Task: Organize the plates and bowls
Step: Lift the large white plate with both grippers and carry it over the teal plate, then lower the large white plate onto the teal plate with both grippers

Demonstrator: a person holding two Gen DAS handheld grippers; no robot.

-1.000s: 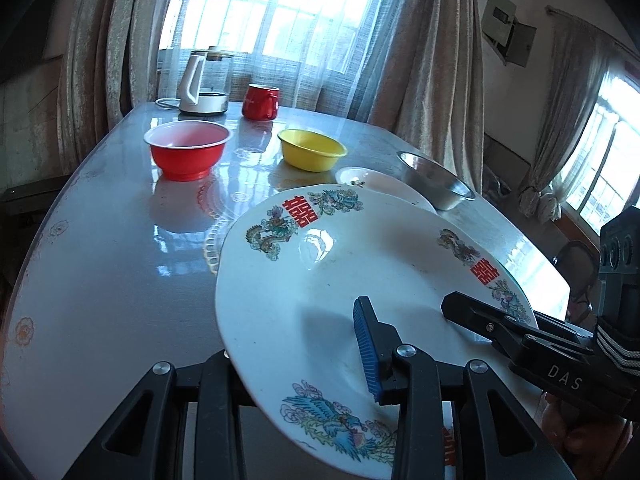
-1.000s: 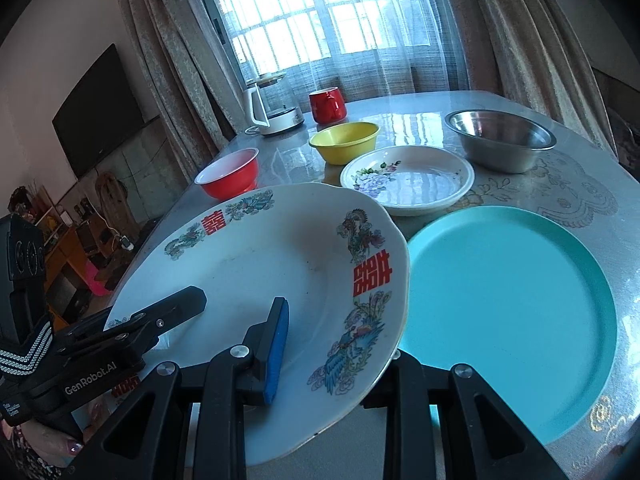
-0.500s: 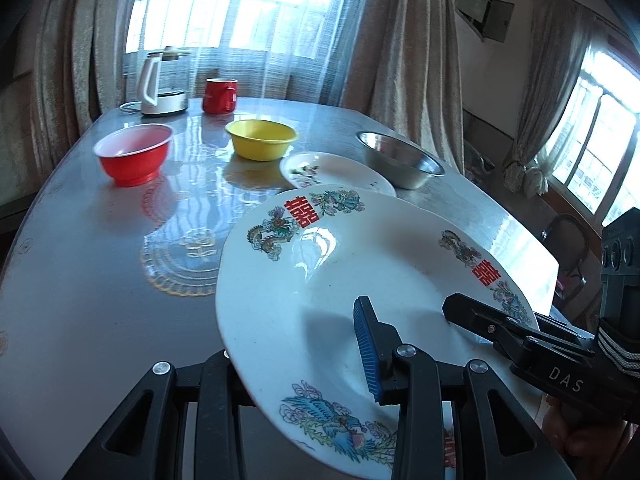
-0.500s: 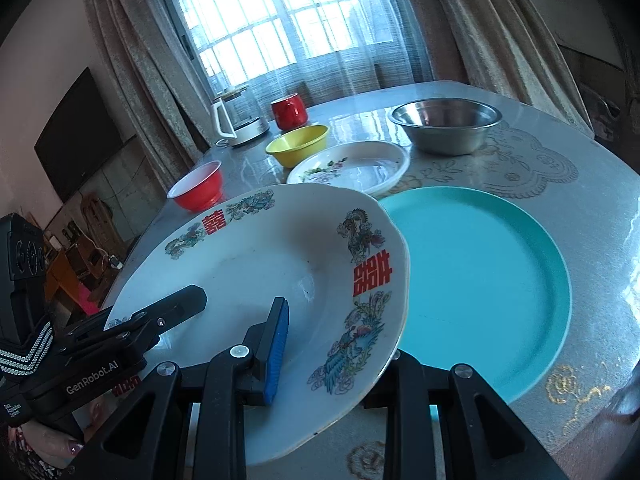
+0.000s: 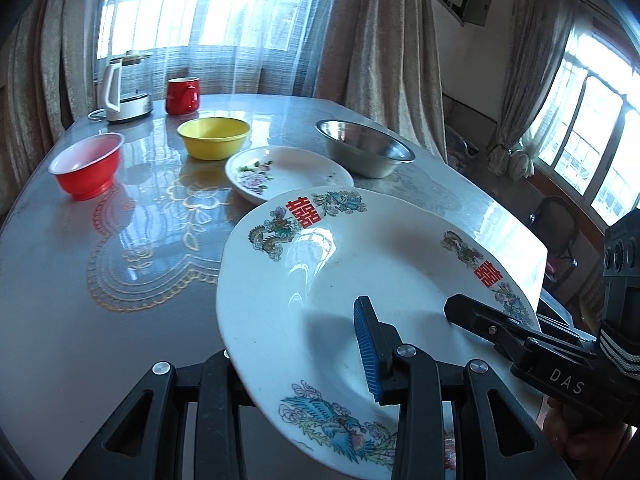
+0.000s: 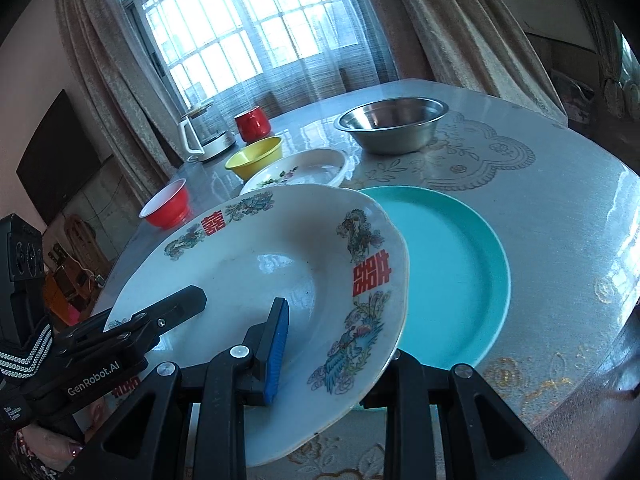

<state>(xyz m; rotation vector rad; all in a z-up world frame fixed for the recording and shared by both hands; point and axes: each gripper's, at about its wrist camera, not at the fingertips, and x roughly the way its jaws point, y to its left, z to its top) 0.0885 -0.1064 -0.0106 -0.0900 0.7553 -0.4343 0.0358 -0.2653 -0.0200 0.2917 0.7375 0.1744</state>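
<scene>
**Two grippers hold one decorated plate above a crowded table**

Across the lower half of both wrist views, a large white plate [image 5: 360, 280] [image 6: 280, 272], printed with red double-happiness characters, dragons and phoenixes, is held tilted above the glossy table [image 5: 80, 260] [image 6: 560, 220]. The left gripper [image 5: 304, 364] is clamped on the plate's near rim, one blue-padded finger [image 5: 368, 352] pressing the upper face while its partner sits beneath. The right gripper [image 6: 332, 356] is closed on the same plate at its own near rim, a blue pad on top and the other finger under the edge. Each tool shows in the other's view, at lower right of the left view and lower left of the right view.

At centre right of the right view, a teal plate [image 6: 452, 276] lies flat on the table, its left side covered by the raised plate. Further back, at upper centre, stands a steel bowl [image 5: 364, 152] [image 6: 394, 128], with a small floral plate [image 5: 288, 172] [image 6: 304, 172] just beside it. Left of those come a yellow bowl [image 5: 214, 136] [image 6: 256, 156] and a red bowl [image 5: 86, 164] [image 6: 166, 206], well apart from each other. Near the curtained window at upper left sit a white kettle [image 5: 124, 88] [image 6: 204, 136] and a red mug [image 5: 182, 94] [image 6: 252, 122], side by side.
</scene>
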